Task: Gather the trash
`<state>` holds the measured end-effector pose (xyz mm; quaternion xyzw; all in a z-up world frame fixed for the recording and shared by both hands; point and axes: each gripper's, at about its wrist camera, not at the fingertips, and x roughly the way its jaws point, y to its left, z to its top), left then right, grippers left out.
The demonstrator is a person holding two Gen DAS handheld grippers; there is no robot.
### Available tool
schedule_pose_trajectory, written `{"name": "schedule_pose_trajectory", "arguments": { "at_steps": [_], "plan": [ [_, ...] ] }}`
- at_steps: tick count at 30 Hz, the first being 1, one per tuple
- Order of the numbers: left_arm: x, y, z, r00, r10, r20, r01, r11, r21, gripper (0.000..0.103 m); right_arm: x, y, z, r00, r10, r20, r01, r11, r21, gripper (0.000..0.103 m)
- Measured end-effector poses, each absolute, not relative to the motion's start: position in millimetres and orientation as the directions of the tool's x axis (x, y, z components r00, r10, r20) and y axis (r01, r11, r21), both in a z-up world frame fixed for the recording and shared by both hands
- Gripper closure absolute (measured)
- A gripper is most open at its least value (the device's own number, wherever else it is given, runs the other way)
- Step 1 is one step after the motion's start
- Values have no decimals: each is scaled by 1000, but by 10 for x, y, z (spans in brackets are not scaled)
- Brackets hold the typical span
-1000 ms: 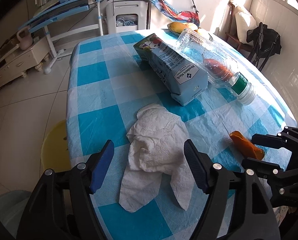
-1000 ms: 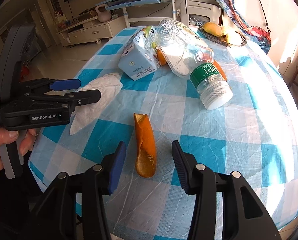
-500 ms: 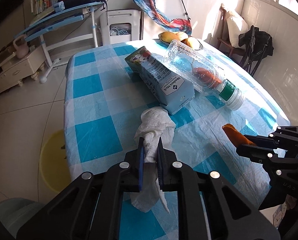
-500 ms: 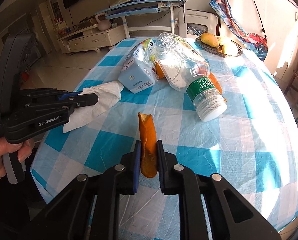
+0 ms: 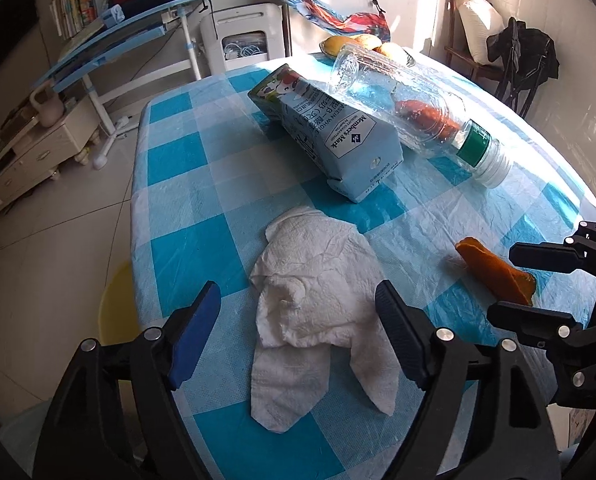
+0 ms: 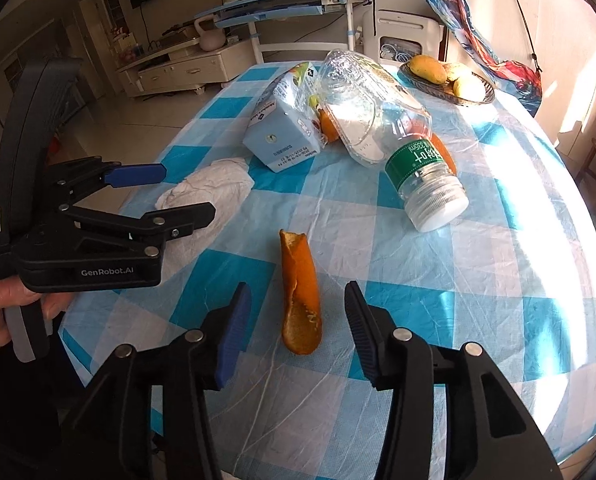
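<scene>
A crumpled white tissue [image 5: 318, 304] lies on the blue checked tablecloth [image 5: 186, 200]. My left gripper [image 5: 298, 320] is open, its fingers on either side of the tissue's near part. An orange peel [image 6: 300, 300] lies near the table's front edge. My right gripper [image 6: 294, 320] is open with the peel between its fingers. The peel also shows in the left wrist view [image 5: 494, 272], the tissue in the right wrist view [image 6: 214, 188]. A light blue milk carton [image 5: 330, 136] and a clear plastic bottle [image 5: 414, 112] lie further back.
A basket of yellow fruit [image 6: 446, 76] stands at the table's far side. A yellow stool [image 5: 116, 308] stands on the floor left of the table. A desk [image 5: 118, 44] and a white appliance [image 5: 246, 40] stand beyond.
Half a second ago both grippers were shut, the left on the tissue and the right on the peel. Both are now open and the tissue and peel lie on the table.
</scene>
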<state>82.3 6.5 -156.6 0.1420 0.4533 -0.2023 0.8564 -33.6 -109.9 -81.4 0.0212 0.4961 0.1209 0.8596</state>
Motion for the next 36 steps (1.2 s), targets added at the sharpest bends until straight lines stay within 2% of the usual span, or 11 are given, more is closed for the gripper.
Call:
{"name": "schedule_pose_trajectory", "arguments": {
  "at_steps": [2, 3, 5, 6, 7, 8, 10, 22, 36],
  "plan": [
    [813, 60, -1569, 502, -241, -831, 487, 872, 42, 27, -339, -1094, -830, 478, 221, -850, -185, 971, 148, 55],
    [815, 70, -1565, 494, -262, -829, 491, 871, 18, 31, -338, -1086, -826, 479, 212, -852, -186, 973, 138, 56],
    [805, 79, -1551, 505, -272, -819, 492, 870, 14, 47, -337, -1089, -833, 484, 197, -853, -182, 976, 121, 68],
    [802, 76, -1540, 501, -280, -819, 499, 867, 9, 59, -334, -1101, -833, 485, 195, -853, -178, 976, 121, 74],
    [798, 70, -1529, 497, -287, -819, 503, 864, 2, 76, -327, -1115, -833, 484, 198, -853, -175, 976, 127, 78],
    [796, 68, -1521, 491, -293, -820, 508, 861, -4, 82, -320, -1125, -834, 483, 202, -852, -172, 976, 134, 85],
    [797, 70, -1513, 480, -306, -822, 513, 858, -20, 92, -311, -1127, -828, 486, 206, -849, -166, 976, 142, 86],
    [823, 509, -1093, 600, -352, -718, 384, 915, -127, 93, -293, -952, -475, 603, 252, -757, -165, 968, 190, 87],
    [912, 1007, -799, 724, -255, -641, 202, 967, -158, 93, -208, -622, -185, 680, 313, -663, -219, 950, 225, 87]
  ]
}}
